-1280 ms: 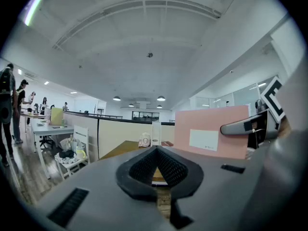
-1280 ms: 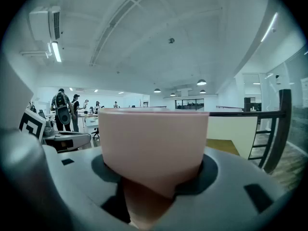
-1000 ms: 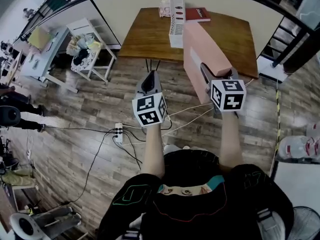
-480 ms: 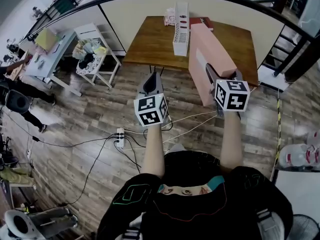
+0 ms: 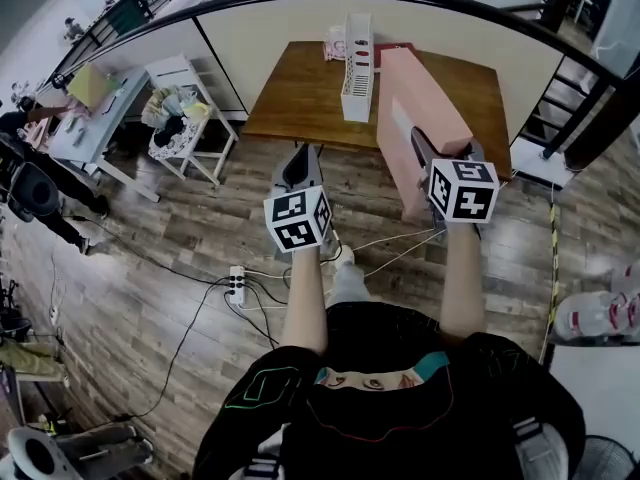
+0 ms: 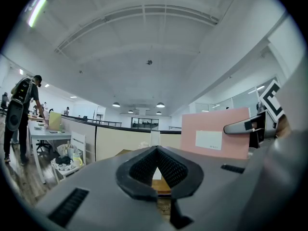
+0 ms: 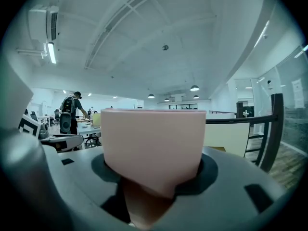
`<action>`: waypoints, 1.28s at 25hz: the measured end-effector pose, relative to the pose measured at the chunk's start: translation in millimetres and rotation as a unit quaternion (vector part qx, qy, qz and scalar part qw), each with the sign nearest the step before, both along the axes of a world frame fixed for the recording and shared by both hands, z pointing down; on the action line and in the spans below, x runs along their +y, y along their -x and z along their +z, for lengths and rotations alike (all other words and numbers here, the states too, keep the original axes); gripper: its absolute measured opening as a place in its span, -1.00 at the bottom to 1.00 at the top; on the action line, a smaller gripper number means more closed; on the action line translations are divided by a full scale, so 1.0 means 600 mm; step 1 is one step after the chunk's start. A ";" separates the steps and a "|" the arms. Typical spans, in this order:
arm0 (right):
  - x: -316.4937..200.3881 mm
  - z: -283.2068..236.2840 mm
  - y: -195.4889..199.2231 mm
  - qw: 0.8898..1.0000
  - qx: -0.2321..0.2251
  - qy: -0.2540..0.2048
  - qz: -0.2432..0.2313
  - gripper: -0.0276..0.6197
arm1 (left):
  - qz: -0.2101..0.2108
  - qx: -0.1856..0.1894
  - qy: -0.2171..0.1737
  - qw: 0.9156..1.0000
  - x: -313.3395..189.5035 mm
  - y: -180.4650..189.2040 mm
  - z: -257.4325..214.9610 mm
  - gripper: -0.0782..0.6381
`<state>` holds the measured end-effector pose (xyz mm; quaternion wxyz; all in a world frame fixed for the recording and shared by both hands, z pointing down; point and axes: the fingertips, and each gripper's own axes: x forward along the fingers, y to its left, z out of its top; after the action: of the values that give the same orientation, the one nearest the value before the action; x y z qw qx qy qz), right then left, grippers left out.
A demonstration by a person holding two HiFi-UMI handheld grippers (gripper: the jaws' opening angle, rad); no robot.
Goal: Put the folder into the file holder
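A thick pink folder (image 5: 415, 118) stands on edge in the air, over the near right edge of the wooden table (image 5: 300, 88). My right gripper (image 5: 440, 153) is shut on its near end; in the right gripper view the folder (image 7: 154, 148) fills the space between the jaws. The white file holder (image 5: 357, 68) stands upright on the table, just left of the folder's far end. My left gripper (image 5: 298, 168) hovers over the floor before the table, shut, with nothing in it. In the left gripper view the folder (image 6: 215, 138) shows at right and the holder (image 6: 155, 138) beyond the jaws.
A red book (image 5: 397, 53) lies on the table behind the folder. A white rack with clutter (image 5: 185, 118) stands left of the table. A power strip (image 5: 238, 283) and cables lie on the wood floor. A low partition with a black rail runs behind the table.
The folder and both grippers have barely shifted, a little closer to the table. A person at the far left has walked toward the desks.
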<state>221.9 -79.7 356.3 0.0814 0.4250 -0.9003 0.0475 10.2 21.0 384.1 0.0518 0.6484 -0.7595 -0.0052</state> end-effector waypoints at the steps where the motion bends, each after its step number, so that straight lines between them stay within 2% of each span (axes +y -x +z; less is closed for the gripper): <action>1: -0.006 -0.001 0.000 1.000 -0.001 -0.001 0.002 -0.06 | 0.001 0.000 -0.001 1.000 -0.007 0.002 -0.001 -0.79; 9: -0.079 -0.003 -0.001 1.000 -0.006 -0.003 0.026 -0.06 | 0.022 -0.002 -0.004 1.000 -0.091 0.010 -0.003 -0.79; 18: -0.173 0.025 0.047 0.999 -0.001 0.011 0.042 -0.06 | 0.036 0.009 0.012 0.999 -0.193 0.064 0.032 -0.79; 23: -0.245 0.043 0.086 0.998 0.008 0.021 0.057 -0.05 | 0.048 0.020 0.022 0.998 -0.279 0.111 0.054 -0.79; 32: -0.384 0.034 0.134 0.995 0.009 0.033 0.097 -0.05 | 0.091 0.025 0.032 0.995 -0.455 0.157 0.035 -0.79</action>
<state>141.4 -310.2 376.6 0.0982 0.5074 -0.8522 0.0814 -84.1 -252.1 405.1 0.0917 0.7128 -0.6953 0.0077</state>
